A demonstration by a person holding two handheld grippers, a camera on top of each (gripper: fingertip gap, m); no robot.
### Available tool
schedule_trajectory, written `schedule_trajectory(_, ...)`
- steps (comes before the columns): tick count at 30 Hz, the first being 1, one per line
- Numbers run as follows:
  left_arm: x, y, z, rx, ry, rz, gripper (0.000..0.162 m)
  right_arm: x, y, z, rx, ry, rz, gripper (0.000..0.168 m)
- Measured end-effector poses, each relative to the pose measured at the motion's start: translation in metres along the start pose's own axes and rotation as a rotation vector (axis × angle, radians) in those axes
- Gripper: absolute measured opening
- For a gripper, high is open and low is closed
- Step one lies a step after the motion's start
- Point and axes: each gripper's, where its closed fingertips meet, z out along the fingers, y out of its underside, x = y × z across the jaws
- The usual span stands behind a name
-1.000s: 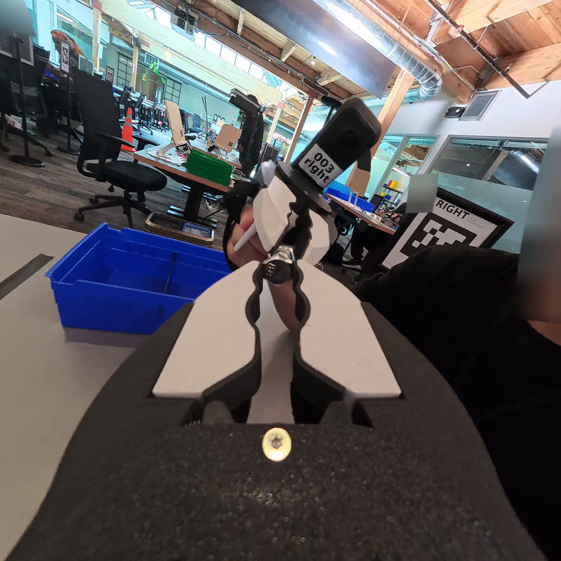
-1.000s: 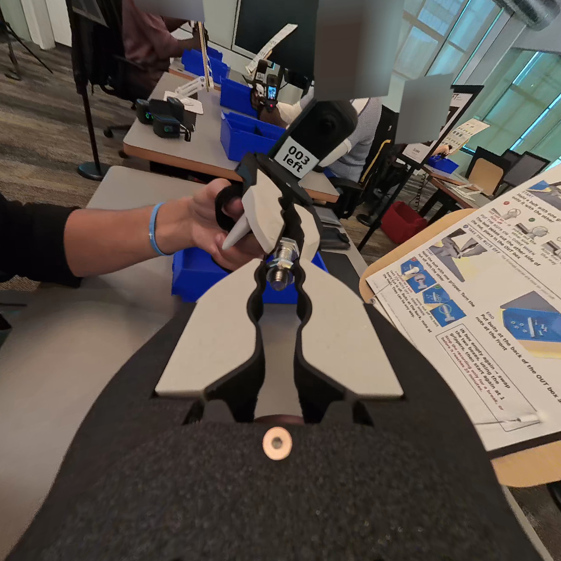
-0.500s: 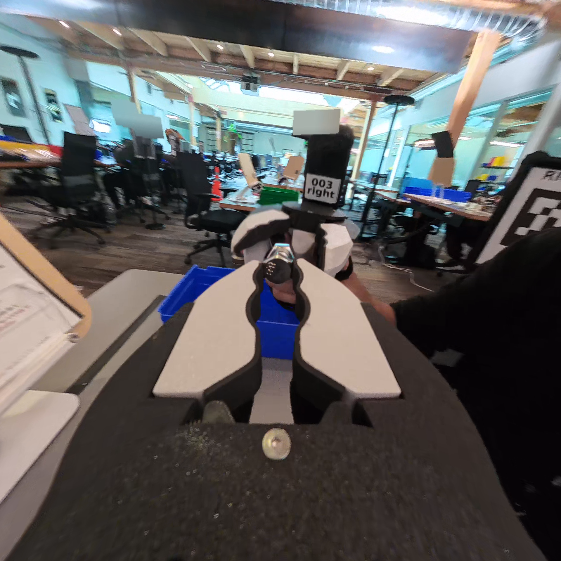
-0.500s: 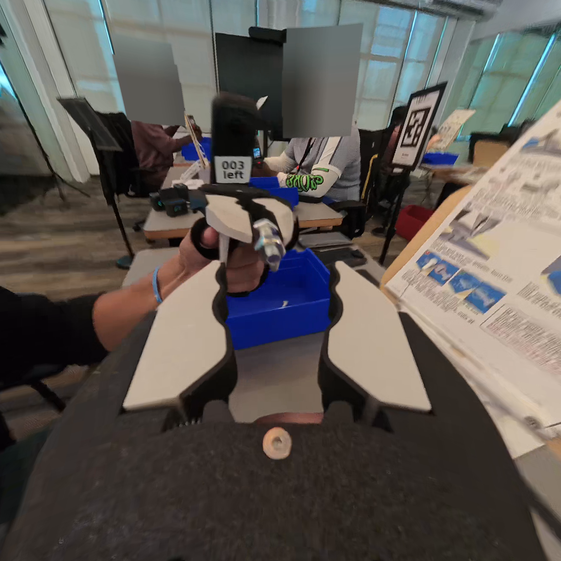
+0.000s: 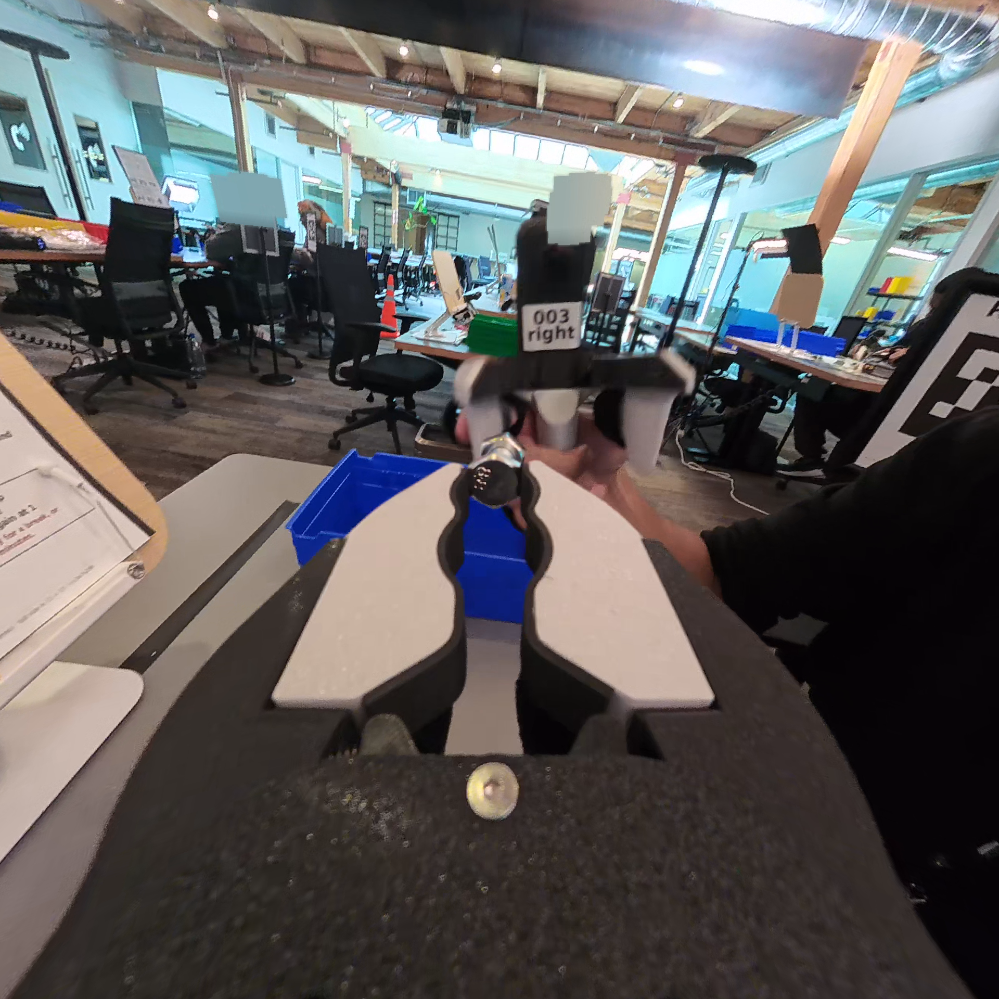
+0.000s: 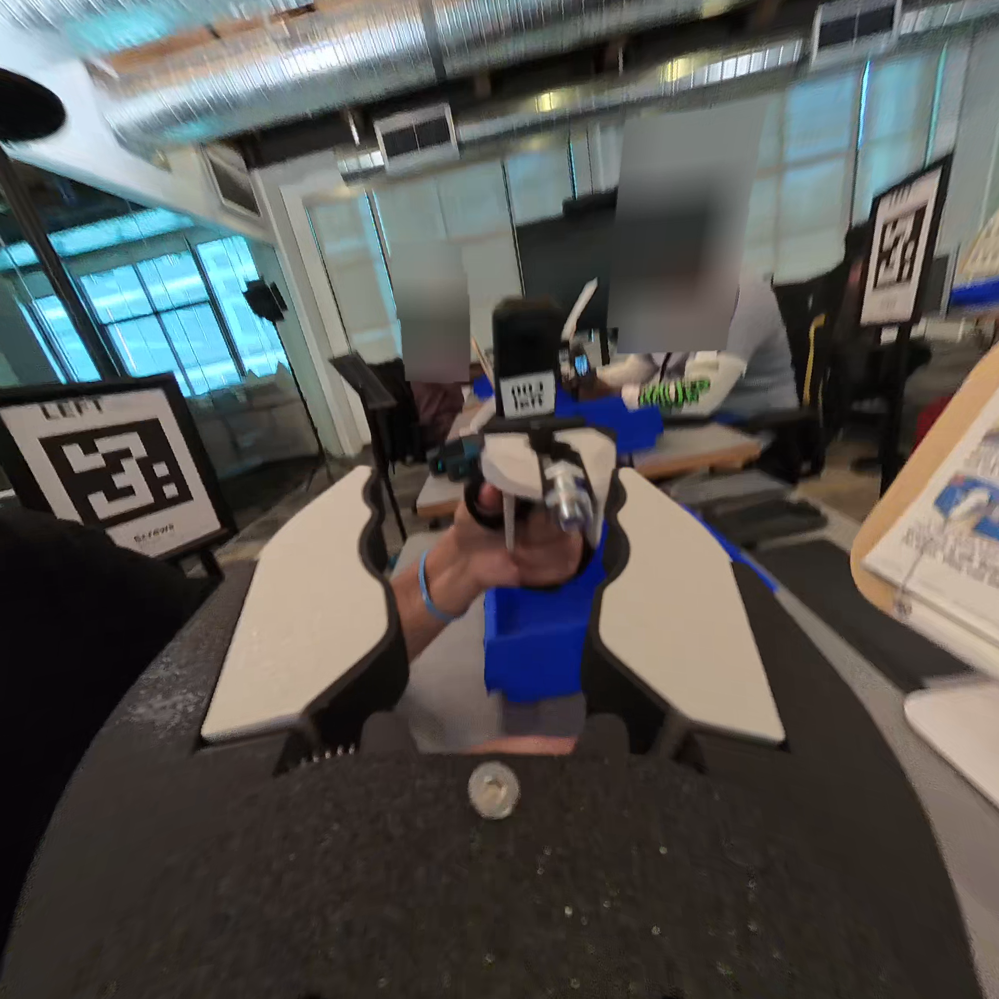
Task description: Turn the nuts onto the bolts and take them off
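- Two handheld grippers face each other above a grey table (image 5: 227,519), each held by one of the person's hands.
- Left gripper (image 5: 493,483): its two white fingers are pressed in on the dark head of a bolt (image 5: 492,483), pinching it at the very tips.
- A silver nut (image 5: 501,451) sits on the bolt's shank, just beyond the head, on the side away from the camera.
- Seen from the right wrist view, the bolt's threaded end (image 6: 565,500) sticks out of the left gripper toward the camera, tilted slightly; this view is blurred by motion.
- Right gripper (image 6: 494,492): its white fingers are spread wide apart, with nothing between them. In the left wrist view it sits just behind the bolt and nut, and I cannot tell whether one of its fingers touches the nut.
- A hand (image 6: 503,546) with a blue wristband grips the left gripper's handle.
- A blue bin (image 5: 378,503) rests on the table beneath both grippers.
- An instruction sheet (image 5: 48,546) on a board stands at the table's edge beside the bin.
- Behind lie office chairs and desks; a black-and-white marker board (image 6: 116,470) stands on the floor.
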Motion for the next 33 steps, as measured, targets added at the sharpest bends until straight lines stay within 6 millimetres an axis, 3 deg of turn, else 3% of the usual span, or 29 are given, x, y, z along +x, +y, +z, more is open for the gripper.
schedule_trajectory(3,0.005,-0.003,0.0,0.011,0.016,0.019,0.017,0.008,0.034,0.007,-0.175,0.013,0.054,0.082)
schedule_trajectory(5,0.009,-0.001,0.002,0.001,0.032,0.024,0.017,0.002,0.039,0.014,-0.195,-0.023,0.06,0.081)
schedule_trajectory(8,0.005,0.007,0.005,-0.041,0.016,0.018,0.017,-0.01,0.02,0.014,-0.102,-0.061,-0.013,0.086)
schedule_trajectory(9,-0.001,0.01,0.006,-0.062,-0.02,0.019,0.017,-0.02,0.008,0.009,-0.042,-0.103,-0.053,0.071)
schedule_trajectory(11,-0.009,0.017,0.007,-0.099,-0.06,0.037,0.016,-0.031,-0.015,0.0,0.076,-0.135,-0.053,0.075)
schedule_trajectory(12,-0.006,0.016,0.007,-0.086,-0.037,0.031,0.017,-0.03,-0.015,-0.002,0.054,-0.128,-0.032,0.074)
schedule_trajectory(14,-0.001,0.009,0.007,-0.047,-0.014,0.024,0.017,-0.014,-0.001,-0.002,-0.043,-0.051,-0.003,0.082)
schedule_trajectory(17,0.007,0.005,0.007,-0.036,0.007,0.044,0.017,0.012,0.036,0.002,-0.215,0.041,0.055,0.086)
schedule_trajectory(19,0.009,0.005,0.008,-0.038,0.016,0.043,0.017,0.005,0.048,0.008,-0.262,-0.026,0.107,0.084)
schedule_trajectory(20,0.007,0.006,0.008,-0.044,0.003,0.045,0.017,-0.001,0.044,0.012,-0.244,-0.062,0.103,0.08)
schedule_trajectory(22,0.003,0.01,0.008,-0.053,0.004,0.031,0.017,-0.005,0.028,0.012,-0.173,-0.053,0.028,0.091)
schedule_trajectory(24,-0.007,0.013,0.007,-0.07,-0.043,0.023,0.017,-0.021,0.004,0.003,-0.046,-0.097,-0.057,0.08)
schedule_trajectory(26,-0.007,0.016,0.006,-0.075,-0.031,0.018,0.017,-0.03,-0.008,-0.003,0.008,-0.129,-0.025,0.083)
schedule_trajectory(28,-0.004,0.008,0.005,-0.027,-0.007,0.003,0.017,-0.014,0.004,-0.002,-0.07,-0.051,-0.001,0.085)
schedule_trajectory(31,0.003,0.003,0.003,-0.006,0.026,0.007,0.017,0.013,0.043,0.005,-0.236,0.035,0.071,0.089)
schedule_trajectory(33,0.005,0.002,0.003,-0.004,0.035,0.007,0.017,0.002,0.054,0.013,-0.275,-0.062,0.138,0.085)
